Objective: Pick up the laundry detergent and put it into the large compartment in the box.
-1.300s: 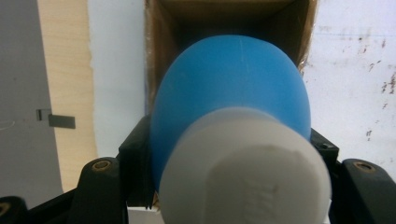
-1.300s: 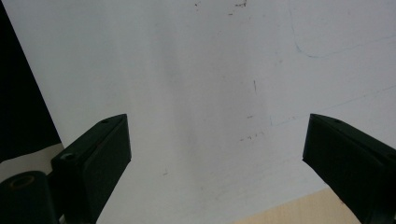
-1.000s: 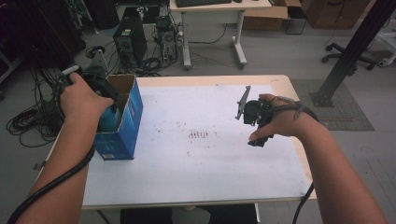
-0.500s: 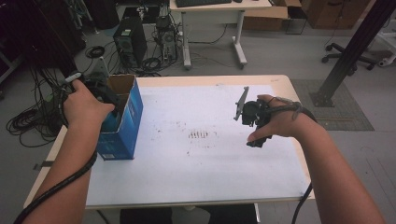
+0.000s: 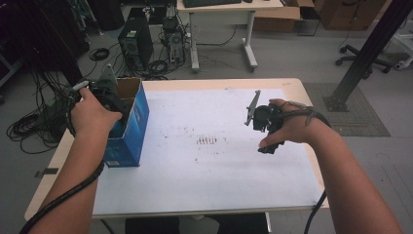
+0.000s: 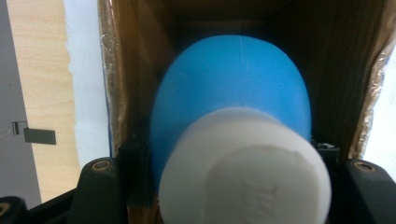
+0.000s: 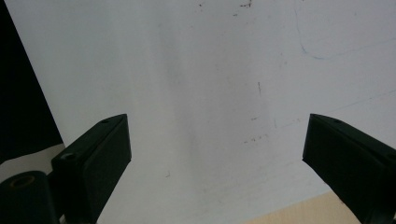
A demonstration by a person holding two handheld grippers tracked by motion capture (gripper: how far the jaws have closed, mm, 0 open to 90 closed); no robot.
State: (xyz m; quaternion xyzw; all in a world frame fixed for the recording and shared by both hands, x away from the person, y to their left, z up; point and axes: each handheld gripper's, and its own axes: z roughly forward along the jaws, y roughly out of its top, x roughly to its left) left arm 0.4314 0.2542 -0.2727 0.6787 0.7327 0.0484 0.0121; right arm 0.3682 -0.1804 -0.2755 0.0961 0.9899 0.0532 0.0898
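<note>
The blue cardboard box stands open-topped on the left end of the table, on the white sheet that covers most of the tabletop, and everything else is placed from it. Beyond the box, on the floor past the table's far edge, sit a computer tower and tangled cables. Directly over the box's open top, the person's left hand holds the left gripper, pointed down into the box, with its grey plate rising above the rim and its cable running back along the forearm. In the left gripper view the brown inner walls of the box surround a blue bottle with a white cap; the bottle sits inside the box with its cap toward the camera, and the black jaws stand close against either side of it, pinching the bottle just below the cap. To the right of the box, near the middle of the sheet, lies a patch of small dark marks. Well to the right of the box, the right hand holds the right gripper above the sheet, touching nothing. In the right gripper view its jaws are spread wide with only bare white sheet between them.
</note>
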